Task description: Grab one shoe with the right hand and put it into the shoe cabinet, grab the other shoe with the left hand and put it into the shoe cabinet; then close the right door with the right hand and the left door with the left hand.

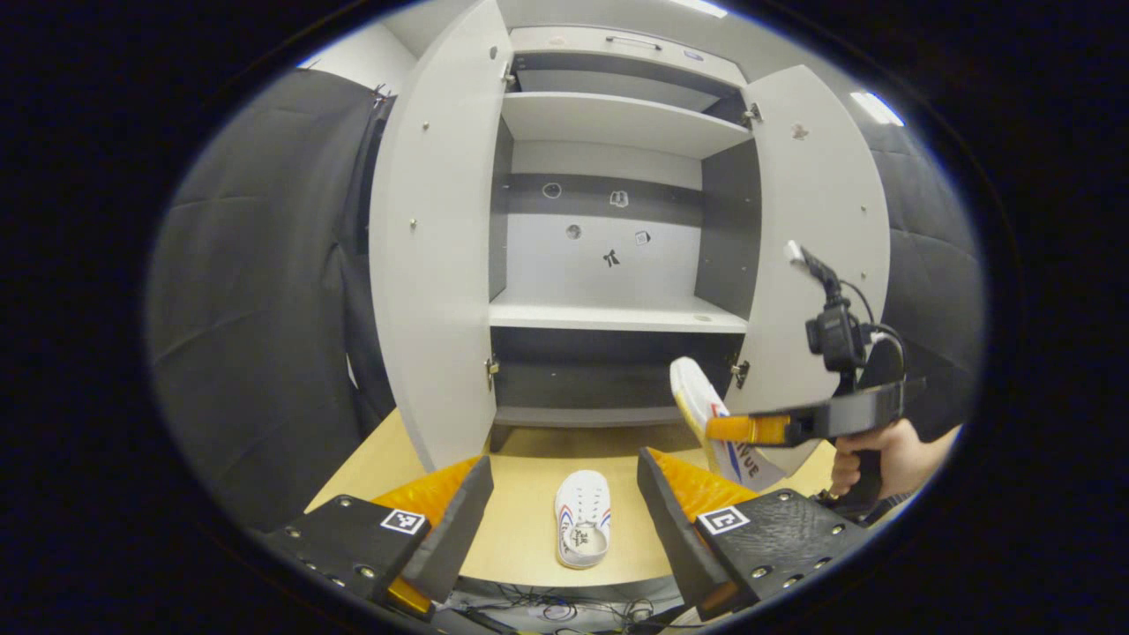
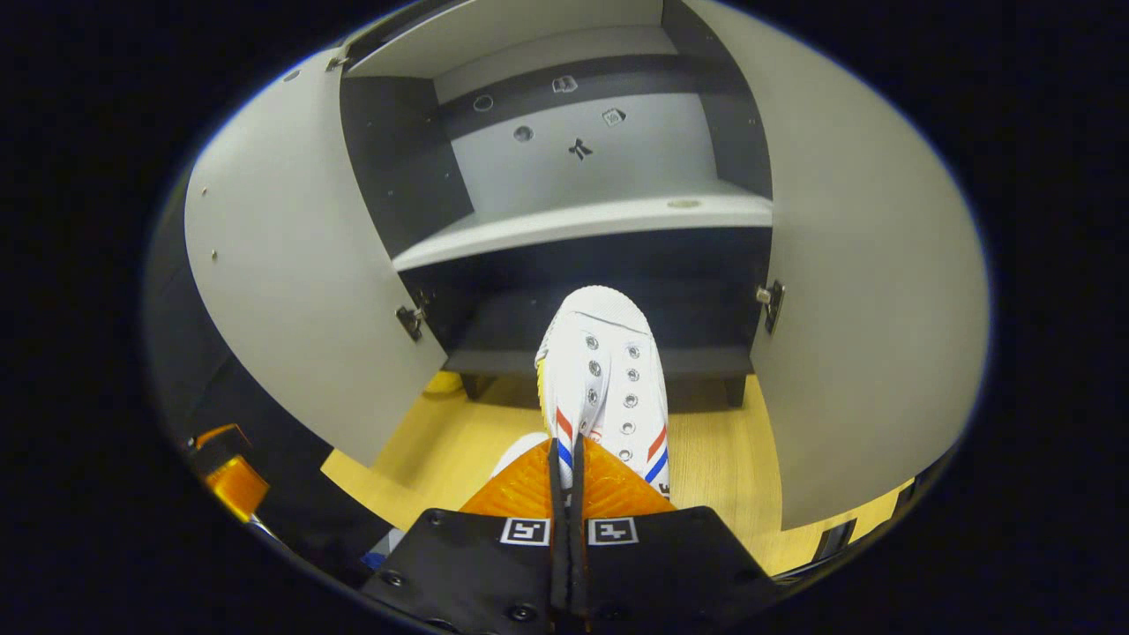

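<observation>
My right gripper (image 2: 564, 481) clamps shoe (image 2: 600, 370) before open cabinet (image 2: 582, 220); left gripper (image 1: 564, 503) open over second shoe (image 1: 583, 518) before cabinet.

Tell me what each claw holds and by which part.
The right claw is shut on the white canvas shoe with red and blue stripes, gripping its heel-end collar. The left claw is open, holding nothing.

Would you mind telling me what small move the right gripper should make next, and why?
Probably carry the held shoe forward onto the cabinet's bottom shelf. The right gripper is shut on it, toe pointing at the opening, and both doors stand open. The other shoe lies on the floor.
</observation>
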Motion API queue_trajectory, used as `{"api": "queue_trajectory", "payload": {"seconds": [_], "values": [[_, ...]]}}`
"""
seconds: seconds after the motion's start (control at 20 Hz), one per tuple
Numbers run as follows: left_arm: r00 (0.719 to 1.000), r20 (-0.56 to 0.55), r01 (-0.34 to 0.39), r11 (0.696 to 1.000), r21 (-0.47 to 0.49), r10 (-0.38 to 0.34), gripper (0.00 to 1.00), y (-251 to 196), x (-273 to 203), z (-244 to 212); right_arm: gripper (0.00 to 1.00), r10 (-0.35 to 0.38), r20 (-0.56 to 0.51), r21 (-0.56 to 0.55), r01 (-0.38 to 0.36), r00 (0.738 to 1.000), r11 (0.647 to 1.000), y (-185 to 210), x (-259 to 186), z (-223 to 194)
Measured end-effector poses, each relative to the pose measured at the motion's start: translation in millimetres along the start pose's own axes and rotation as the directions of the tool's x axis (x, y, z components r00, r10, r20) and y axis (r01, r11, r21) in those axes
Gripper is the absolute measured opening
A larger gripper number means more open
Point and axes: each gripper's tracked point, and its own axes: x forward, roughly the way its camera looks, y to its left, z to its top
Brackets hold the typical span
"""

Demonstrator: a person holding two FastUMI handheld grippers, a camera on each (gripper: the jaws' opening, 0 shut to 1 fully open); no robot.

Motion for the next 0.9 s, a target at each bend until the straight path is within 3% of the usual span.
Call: {"api": "queue_trajectory", "payload": {"seconds": [0.2,0.5,0.7,0.9], "values": [[1.0,0.003,-0.008,1.0,0.028,0.008,0.94,3.0,0.3,-0.4,0.01,0.003,0.13,0.029,-0.007,0.992,1.0,3.9,-5.5,68.6],[1.0,0.016,-0.022,0.999,0.023,0.022,0.94,4.7,-0.9,5.5,0.01,-0.013,0.285,0.001,0.013,0.959,1.0,3.9,17.1,154.9],[0.999,0.027,-0.047,0.998,0.048,0.046,0.94,8.7,-2.4,13.1,0.01,-0.018,0.38,-0.011,0.024,0.925,1.0,6.2,30.7,212.7],[0.997,0.03,-0.073,0.997,0.012,0.073,0.94,13.8,-2.1,16.5,0.01,-0.028,0.459,-0.005,0.034,0.888,0.999,6.5,46.5,261.3]]}}
